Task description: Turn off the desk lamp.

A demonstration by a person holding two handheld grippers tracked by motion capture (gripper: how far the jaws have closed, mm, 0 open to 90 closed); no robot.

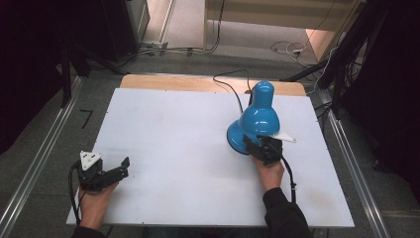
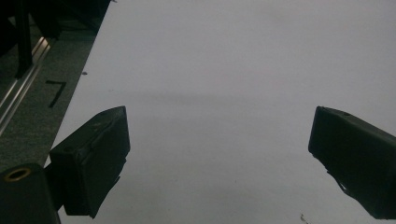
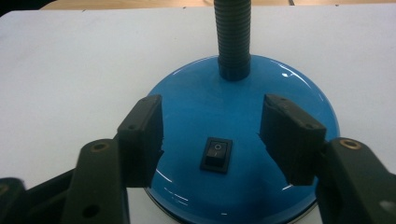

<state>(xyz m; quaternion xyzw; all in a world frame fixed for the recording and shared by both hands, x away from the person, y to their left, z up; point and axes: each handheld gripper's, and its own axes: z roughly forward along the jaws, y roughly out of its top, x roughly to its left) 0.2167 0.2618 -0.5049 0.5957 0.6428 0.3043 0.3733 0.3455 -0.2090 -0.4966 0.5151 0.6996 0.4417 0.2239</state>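
A blue desk lamp (image 1: pixel 259 115) stands at the right of the white table top (image 1: pixel 178 148), its shade bent over its round base (image 3: pixel 224 107). A black rocker switch (image 3: pixel 216 155) sits on the base below the ribbed black neck (image 3: pixel 232 32). My right gripper (image 1: pixel 261 145) hovers over the near part of the base, open, with the switch between its two jaws (image 3: pixel 214 135). My left gripper (image 1: pixel 115 168) rests at the table's front left, open, with nothing between its jaws (image 2: pixel 219 158).
A black cable (image 1: pixel 230 89) runs from the lamp over the table's wooden far edge (image 1: pixel 198 82). Metal rails (image 1: pixel 39 158) flank the table on both sides. Cables lie on the floor beyond. A black mark (image 2: pixel 56 91) is on the grey floor at left.
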